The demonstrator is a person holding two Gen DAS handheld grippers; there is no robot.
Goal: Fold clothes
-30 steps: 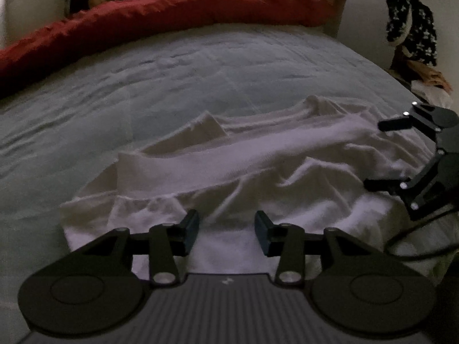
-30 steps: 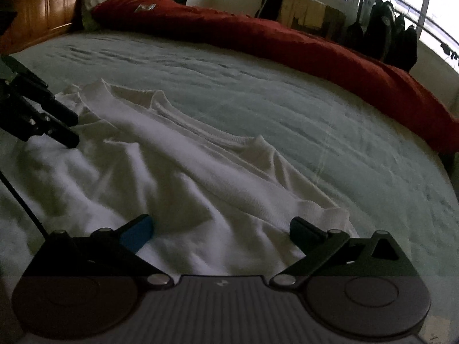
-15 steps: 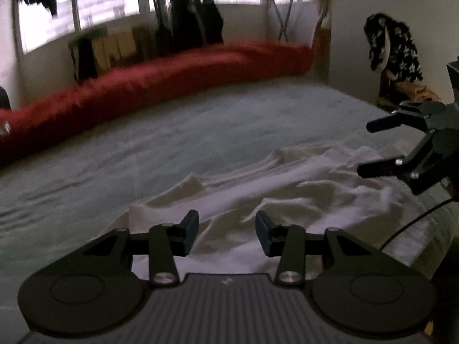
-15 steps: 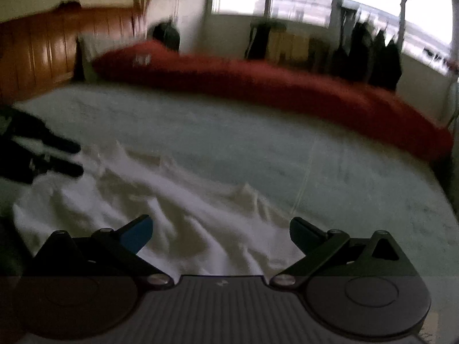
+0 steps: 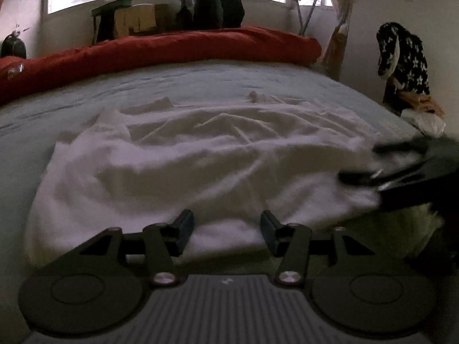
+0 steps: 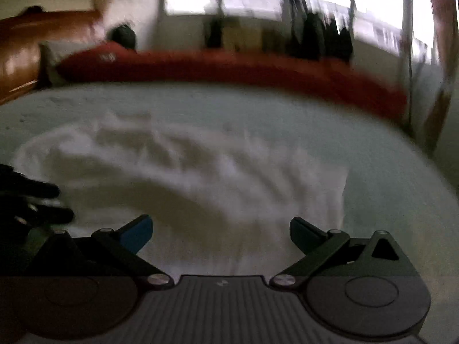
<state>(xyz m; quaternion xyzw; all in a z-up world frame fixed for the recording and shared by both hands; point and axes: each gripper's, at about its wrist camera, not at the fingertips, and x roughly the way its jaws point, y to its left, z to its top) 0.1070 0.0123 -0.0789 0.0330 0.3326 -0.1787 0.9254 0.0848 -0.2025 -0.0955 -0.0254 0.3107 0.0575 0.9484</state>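
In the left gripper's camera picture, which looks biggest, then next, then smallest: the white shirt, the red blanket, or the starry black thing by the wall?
1. White shirt, biggest, though it is also nearest the camera.
2. Red blanket, a long strip along the bed's far edge.
3. Starry black cloth, smallest.

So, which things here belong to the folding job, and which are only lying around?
For the job:
- white garment, crumpled on the bed
- left gripper, jaws opening, nothing between them
- right gripper, open

Just lying about:
- red duvet
- bed sheet
- star-patterned cloth
- dark clothes on the rack
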